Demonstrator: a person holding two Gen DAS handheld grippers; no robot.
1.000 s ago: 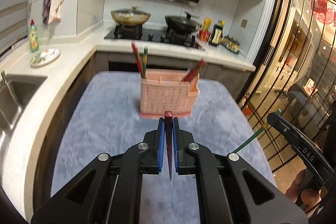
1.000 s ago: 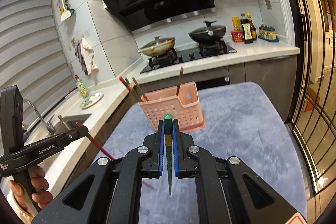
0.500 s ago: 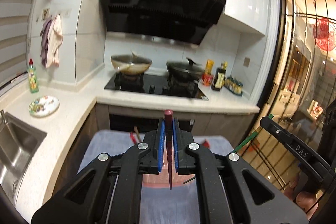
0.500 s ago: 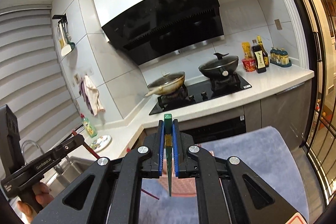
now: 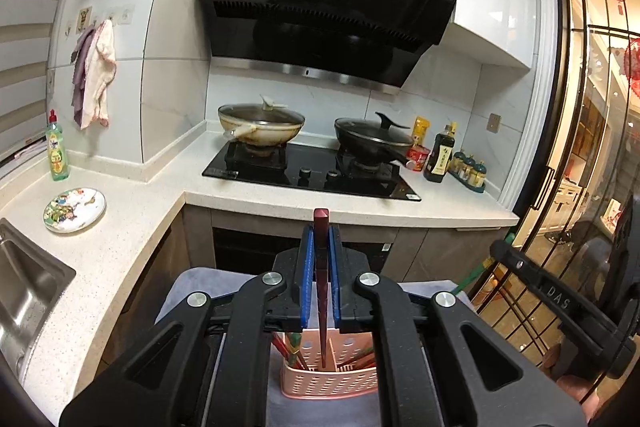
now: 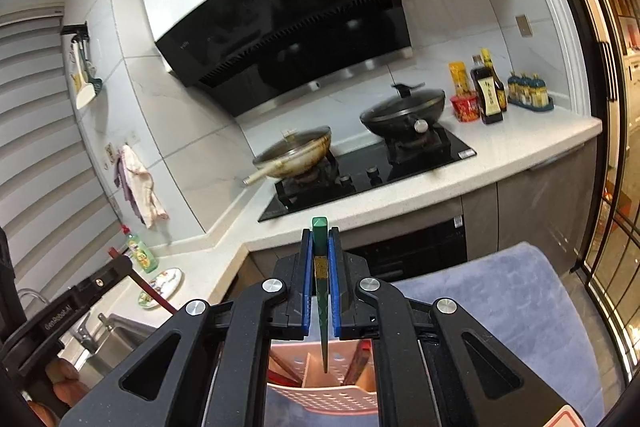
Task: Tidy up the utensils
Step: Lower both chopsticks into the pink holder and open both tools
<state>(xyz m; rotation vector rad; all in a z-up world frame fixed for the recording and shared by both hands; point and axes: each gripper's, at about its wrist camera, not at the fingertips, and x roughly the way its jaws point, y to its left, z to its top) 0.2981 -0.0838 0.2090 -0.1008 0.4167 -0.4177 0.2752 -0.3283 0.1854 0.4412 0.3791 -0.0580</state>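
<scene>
Left tool point(image 5: 321, 269): we note it clenched on a red chopstick point(image 5: 321, 291), tip over the pink basket point(image 5: 329, 383). Right tool point(image 6: 321, 275) grasps a green chopstick point(image 6: 321, 291), tip above the same basket point(image 6: 320, 397).

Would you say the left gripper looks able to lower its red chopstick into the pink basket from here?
Probably yes. The left gripper holds the red chopstick upright, tip just above the pink basket; an open slot beside the divider seems free.
</scene>
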